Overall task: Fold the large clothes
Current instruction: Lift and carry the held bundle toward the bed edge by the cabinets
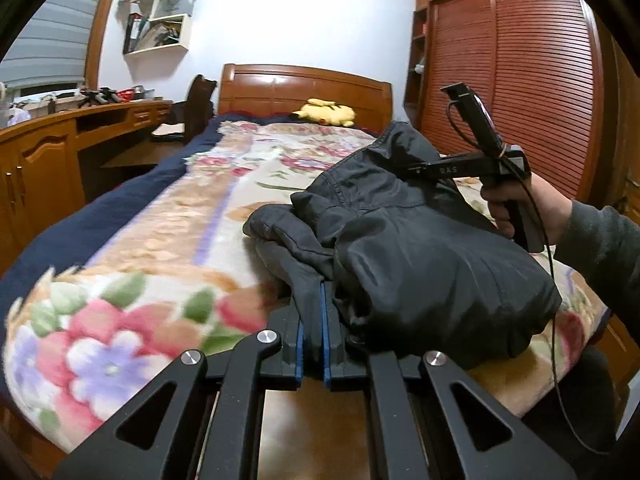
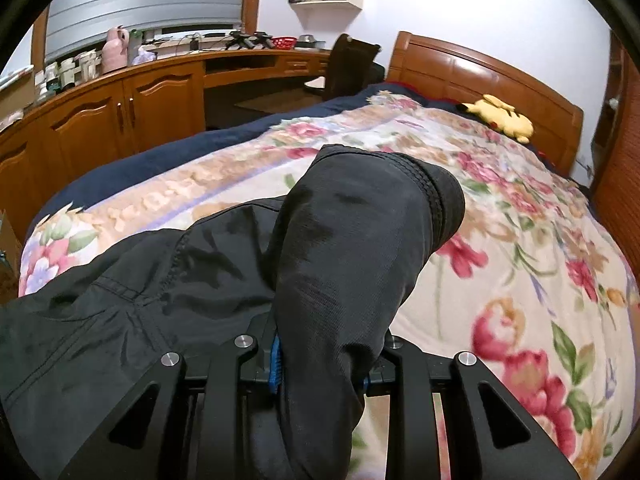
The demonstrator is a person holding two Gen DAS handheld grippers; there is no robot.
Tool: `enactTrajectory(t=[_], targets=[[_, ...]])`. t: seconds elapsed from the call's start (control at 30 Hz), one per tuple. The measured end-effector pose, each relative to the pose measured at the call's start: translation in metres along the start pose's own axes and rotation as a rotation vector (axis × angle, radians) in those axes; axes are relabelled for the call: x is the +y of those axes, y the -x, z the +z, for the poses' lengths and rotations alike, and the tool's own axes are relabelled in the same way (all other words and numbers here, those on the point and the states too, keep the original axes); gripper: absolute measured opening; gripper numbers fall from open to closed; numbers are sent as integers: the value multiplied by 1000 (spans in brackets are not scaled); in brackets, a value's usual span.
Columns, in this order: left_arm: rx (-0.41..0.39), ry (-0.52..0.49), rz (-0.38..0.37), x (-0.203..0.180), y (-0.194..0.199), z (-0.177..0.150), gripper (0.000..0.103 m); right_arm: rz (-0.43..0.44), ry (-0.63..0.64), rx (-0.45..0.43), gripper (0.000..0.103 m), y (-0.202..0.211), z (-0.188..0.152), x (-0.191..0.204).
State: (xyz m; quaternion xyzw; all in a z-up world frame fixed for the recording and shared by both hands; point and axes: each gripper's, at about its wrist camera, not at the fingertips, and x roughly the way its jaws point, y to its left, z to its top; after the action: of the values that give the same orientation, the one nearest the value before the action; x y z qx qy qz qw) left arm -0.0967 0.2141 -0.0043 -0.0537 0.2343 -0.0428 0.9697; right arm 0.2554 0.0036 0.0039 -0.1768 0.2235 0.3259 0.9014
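While the left gripper (image 1: 316, 312) is clamped on the black jacket (image 1: 400, 248), the right gripper (image 2: 320, 364) grips its sleeve (image 2: 360, 248) above the bed (image 2: 520, 280).

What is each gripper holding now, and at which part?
Both hold the black jacket. The left gripper pinches a thin fold at its near edge. The right gripper clamps a thick sleeve-like part.

2 wrist fisheyes, both low over the foot of the bed (image 1: 132, 240), facing the headboard (image 1: 304, 92). Left view sits close behind the black jacket (image 1: 420, 248), seeing the right gripper (image 1: 404, 172) side-on. Right view sits tighter, cloth filling its centre. Shared: jacket, floral blanket (image 2: 520, 240), yellow plush (image 2: 504, 118), desk (image 2: 120, 92), wall shelf (image 1: 160, 12).
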Motion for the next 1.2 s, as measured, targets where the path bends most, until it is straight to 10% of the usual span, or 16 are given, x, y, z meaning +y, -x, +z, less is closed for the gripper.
enactTrajectory(t=[0.63,0.97,1.2], targets=[[-7,76,460,192,53,24,7,166,148,-69,27,-100,142,171],[57,174,514,233,51,-11,9,181,100,37,42,-161,115,194],[22,180,561,228,67,-7,50,177,113,38,58,-142,90,180]])
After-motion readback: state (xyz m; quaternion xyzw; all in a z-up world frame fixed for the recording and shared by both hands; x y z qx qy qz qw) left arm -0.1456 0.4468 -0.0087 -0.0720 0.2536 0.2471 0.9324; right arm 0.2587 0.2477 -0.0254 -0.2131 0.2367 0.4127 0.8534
